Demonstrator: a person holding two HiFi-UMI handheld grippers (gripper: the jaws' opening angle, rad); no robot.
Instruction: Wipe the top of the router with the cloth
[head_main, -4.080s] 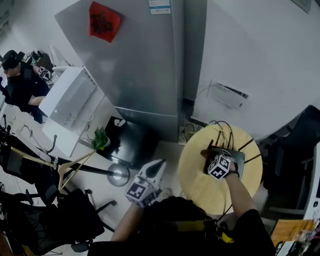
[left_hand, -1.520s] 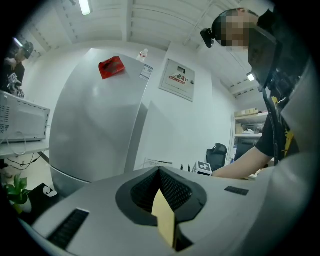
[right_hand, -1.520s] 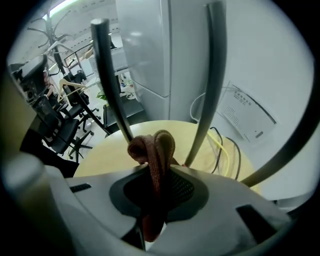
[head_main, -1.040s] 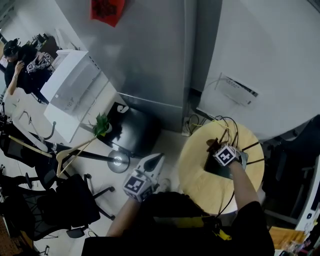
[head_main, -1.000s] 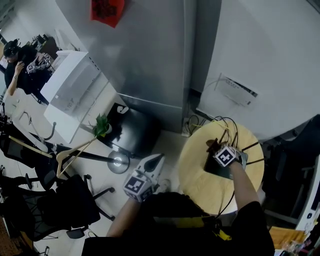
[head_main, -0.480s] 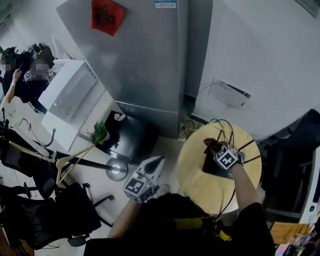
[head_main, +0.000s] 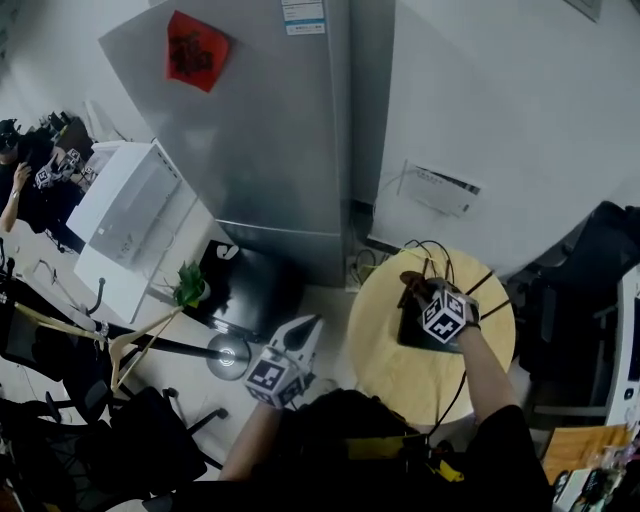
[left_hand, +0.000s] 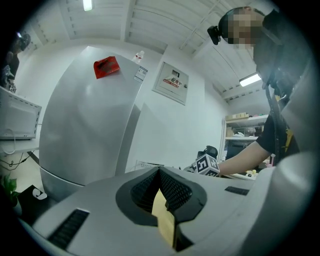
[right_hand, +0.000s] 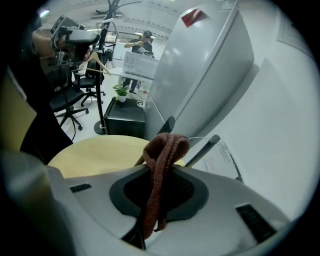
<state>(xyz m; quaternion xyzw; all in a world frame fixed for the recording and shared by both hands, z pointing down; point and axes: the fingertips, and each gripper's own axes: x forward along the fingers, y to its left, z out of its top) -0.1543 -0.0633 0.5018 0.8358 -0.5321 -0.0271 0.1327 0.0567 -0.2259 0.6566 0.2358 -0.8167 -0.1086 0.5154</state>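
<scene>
We are wiping now, or close to it: our right gripper (head_main: 427, 298) is pinching the brown cloth (right_hand: 162, 150) tight between its jaws, with the loose fold bulging out ahead of the tips. In the head view it is hovering over the far end of the dark router (head_main: 415, 331), which is lying flat on the round wooden table (head_main: 388, 370). We are not able to tell whether the cloth is actually pressing on the lid. Our left gripper (head_main: 307, 329) is hanging off the table's left side, well apart from the work, jaws closed together with only a thin yellowish strip showing at the seam.

Next, we are judging, the cloth needs dragging flat across the lid toward us, low enough to rub.

For room, we are watching the antennas (right_hand: 201, 151) sticking up just beyond the cloth, and the cables (head_main: 436, 249) looping off the back edge; either could be snagging the fold. The wall (head_main: 520, 120) and the grey fridge (head_main: 270, 130) are closing in behind, so the open space is lying toward our body.
</scene>
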